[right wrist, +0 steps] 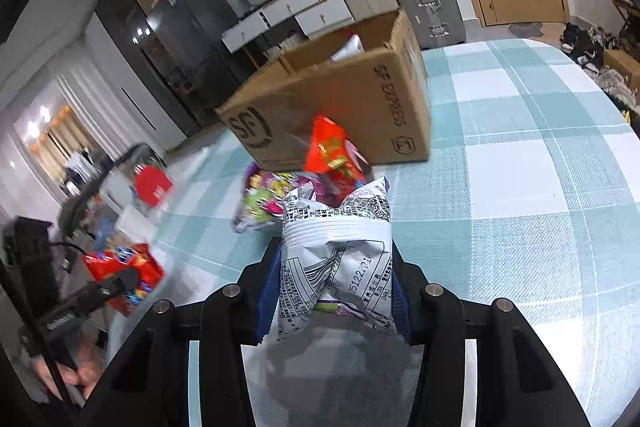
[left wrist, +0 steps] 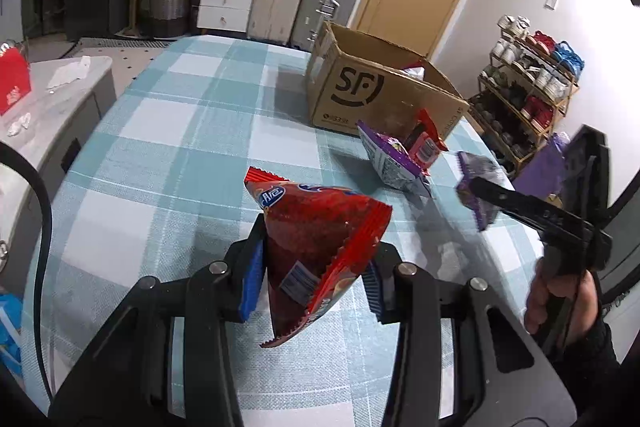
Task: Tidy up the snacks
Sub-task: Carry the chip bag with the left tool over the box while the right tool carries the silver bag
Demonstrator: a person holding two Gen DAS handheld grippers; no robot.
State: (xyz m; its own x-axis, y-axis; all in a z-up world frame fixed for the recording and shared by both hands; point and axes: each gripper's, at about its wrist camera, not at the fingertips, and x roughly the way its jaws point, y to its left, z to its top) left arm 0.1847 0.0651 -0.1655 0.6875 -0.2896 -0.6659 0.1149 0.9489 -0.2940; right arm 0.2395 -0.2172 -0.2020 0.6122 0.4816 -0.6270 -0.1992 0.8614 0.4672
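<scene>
Checked in teal and white, the tablecloth (left wrist: 192, 131) covers the work surface, with suitcases, a white drawer unit and a wooden door behind it. Toward 1 o'clock in the left wrist view stands an open cardboard box (left wrist: 372, 95) printed "SF"; a bit of white and red packaging shows over its rim, though what else it holds is hidden. Just in front of the box, at 2 o'clock, lie 2 loose packets touching each other: a purple snack bag (left wrist: 394, 163) and a red-and-pink packet (left wrist: 426, 143).

At 6 o'clock the left gripper (left wrist: 314, 281) has its blue pads pressed narrowly against a red snack bag (left wrist: 320, 227), held above the cloth. The right gripper (right wrist: 332, 291) clamps a white-and-purple snack bag (right wrist: 340, 247) printed with small black text, its pads squeezing the crumpled middle; in the left view it sits at 3 o'clock, off the cloth, beside the loose packets. A hand (left wrist: 560, 307) grips that tool's handle.
</scene>
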